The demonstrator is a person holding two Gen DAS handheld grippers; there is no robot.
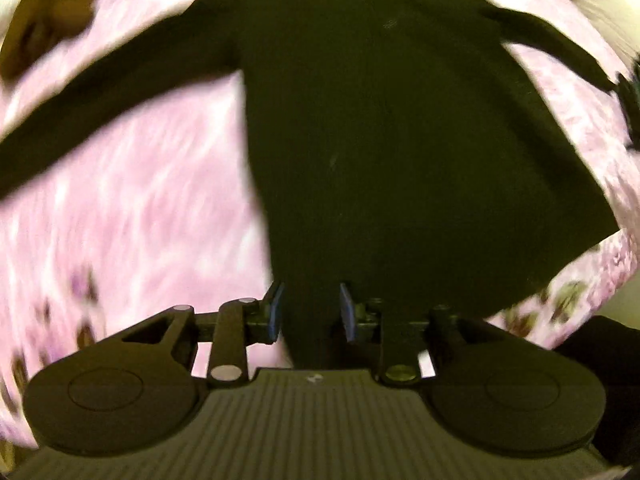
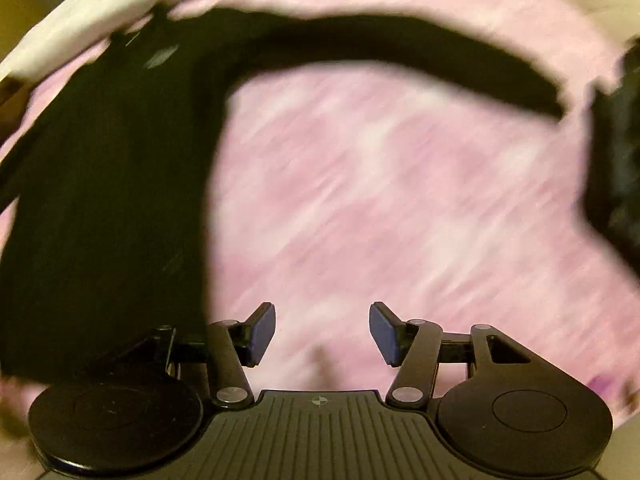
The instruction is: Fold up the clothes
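Across the blurred pink mottled bedspread [image 1: 132, 208] lies a black long-sleeved top [image 1: 400, 140], flat, its details smeared by motion. Left gripper [image 1: 310, 312] fingers spread astride its hem; right gripper [image 2: 322, 334] fingers spread over bare cover.

a pink-and-white mottled bedspread [image 2: 400, 184] covers the whole work surface, blurred in both views. a white band [image 2: 80, 28] curves along its far edge. the light is dim and yellowish.
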